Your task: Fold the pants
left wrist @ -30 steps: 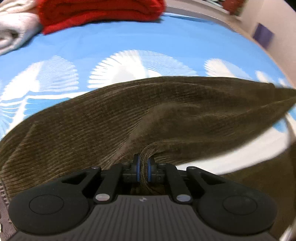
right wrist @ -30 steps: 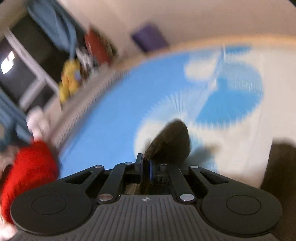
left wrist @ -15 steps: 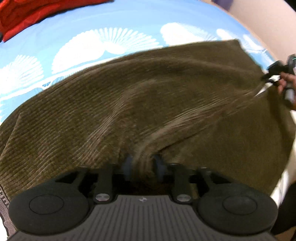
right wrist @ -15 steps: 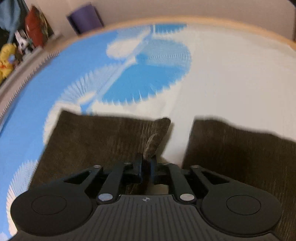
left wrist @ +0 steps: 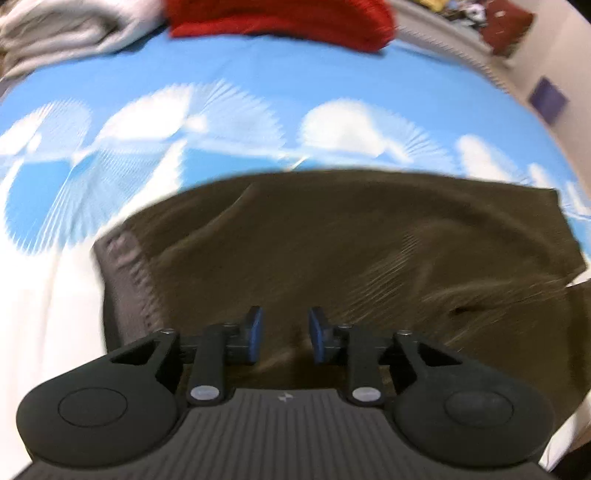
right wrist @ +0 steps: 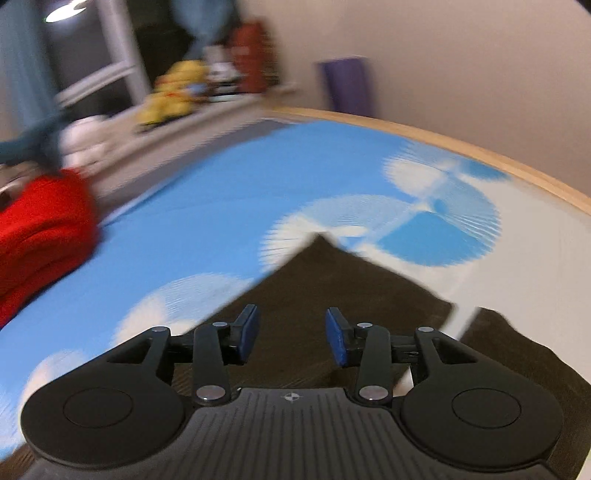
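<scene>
I counted one pair of brown corduroy pants (left wrist: 351, 251) lying flat on the bed (left wrist: 229, 77), one red folded garment (left wrist: 280, 18) and one whitish bundle (left wrist: 62, 26) at its far edge. My left gripper (left wrist: 285, 334) hung released over the pants, its jaws closing on nothing; my right gripper (right wrist: 291, 334) was opening, empty. A cluttered shelf (right wrist: 177, 107) lined the wall.
</scene>
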{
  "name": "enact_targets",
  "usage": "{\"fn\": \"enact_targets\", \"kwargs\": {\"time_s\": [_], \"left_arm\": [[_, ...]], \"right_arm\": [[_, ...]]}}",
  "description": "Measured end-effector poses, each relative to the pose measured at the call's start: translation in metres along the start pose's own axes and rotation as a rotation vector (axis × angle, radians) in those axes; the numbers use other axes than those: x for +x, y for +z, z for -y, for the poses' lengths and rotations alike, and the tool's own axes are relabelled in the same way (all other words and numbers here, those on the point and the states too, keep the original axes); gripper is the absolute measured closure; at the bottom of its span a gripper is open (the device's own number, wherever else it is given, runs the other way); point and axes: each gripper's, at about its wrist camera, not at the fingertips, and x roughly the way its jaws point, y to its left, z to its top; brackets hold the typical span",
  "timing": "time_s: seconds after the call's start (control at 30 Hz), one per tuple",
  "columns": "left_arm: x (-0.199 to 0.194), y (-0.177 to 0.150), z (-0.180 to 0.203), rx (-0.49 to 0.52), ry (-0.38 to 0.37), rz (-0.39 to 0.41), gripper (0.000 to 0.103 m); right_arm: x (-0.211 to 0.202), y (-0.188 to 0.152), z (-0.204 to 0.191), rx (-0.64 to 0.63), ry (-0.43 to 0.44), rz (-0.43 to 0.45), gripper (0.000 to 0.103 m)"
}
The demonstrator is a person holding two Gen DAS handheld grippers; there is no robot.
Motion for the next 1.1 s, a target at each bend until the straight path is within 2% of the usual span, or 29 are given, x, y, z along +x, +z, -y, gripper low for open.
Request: {"fn": "enact_targets", "kwargs": {"time_s": [0.03,0.1,0.13,0.17,0.23,0.33,0.4,0.47,0.57,0.67,0.7,0.73,0.8,0.9,0.97,1.03,1.1], "left_arm": [[0.008,-0.007,-0.004,-0.011,0.008,-0.018,0.078],[0.035,-0.031,-0.013,0.005,0.077,-0.124,0.081],[0.042,-0.044,-0.013,0.043,0.097,-0.131,0.082],[0.036,-0.047,-0.010,0.085,0.099,-0.100,0.082],[0.015,-0.041,-0.009,0.053,0.140,-0.101,0.082],[-0.037,-0.037,-0.021,-0.049,0.093,-0.029,0.082],[-0.072,-0.045,-0.023,-0.049,0.091,0.001,0.081],[-0.101,-0.062,-0.021,-0.027,0.101,0.038,0.081],[-0.127,-0.099,-0.020,-0.018,0.045,0.096,0.079],[-0.126,-0.143,-0.017,0.036,0.051,0.204,0.079],[-0.120,-0.156,-0.020,0.021,0.051,0.218,0.080],[-0.109,-0.156,-0.024,-0.012,0.042,0.134,0.079],[-0.111,-0.162,-0.036,-0.084,0.019,0.200,0.078],[-0.099,-0.173,-0.050,-0.155,0.002,0.175,0.077],[-0.092,-0.175,-0.063,-0.231,-0.012,0.185,0.076],[-0.083,-0.175,-0.080,-0.313,-0.029,0.156,0.071],[-0.074,-0.174,-0.093,-0.357,-0.015,0.122,0.066]], "right_arm": [[-0.011,-0.002,-0.010,-0.029,0.039,-0.003,0.061],[-0.044,-0.012,-0.036,-0.123,0.152,-0.011,0.061],[-0.062,-0.019,-0.047,-0.169,0.203,-0.018,0.061],[-0.076,-0.026,-0.056,-0.206,0.245,-0.026,0.061],[-0.107,-0.044,-0.073,-0.276,0.330,-0.050,0.061],[-0.152,-0.079,-0.094,-0.380,0.461,-0.095,0.058],[-0.175,-0.109,-0.106,-0.478,0.529,-0.129,0.056],[-0.193,-0.137,-0.115,-0.572,0.564,-0.128,0.056],[-0.210,-0.182,-0.116,-0.638,0.599,-0.134,0.056],[-0.211,-0.223,-0.112,-0.689,0.567,-0.173,0.057],[-0.212,-0.233,-0.113,-0.709,0.564,-0.185,0.057],[-0.211,-0.241,-0.113,-0.742,0.560,-0.195,0.057],[-0.211,-0.256,-0.112,-0.805,0.546,-0.197,0.057],[-0.209,-0.269,-0.111,-0.850,0.550,-0.223,0.057],[-0.205,-0.276,-0.112,-0.887,0.548,-0.243,0.057],[-0.204,-0.283,-0.108,-0.923,0.528,-0.235,0.056],[-0.200,-0.286,-0.107,-0.940,0.508,-0.238,0.056]]}}
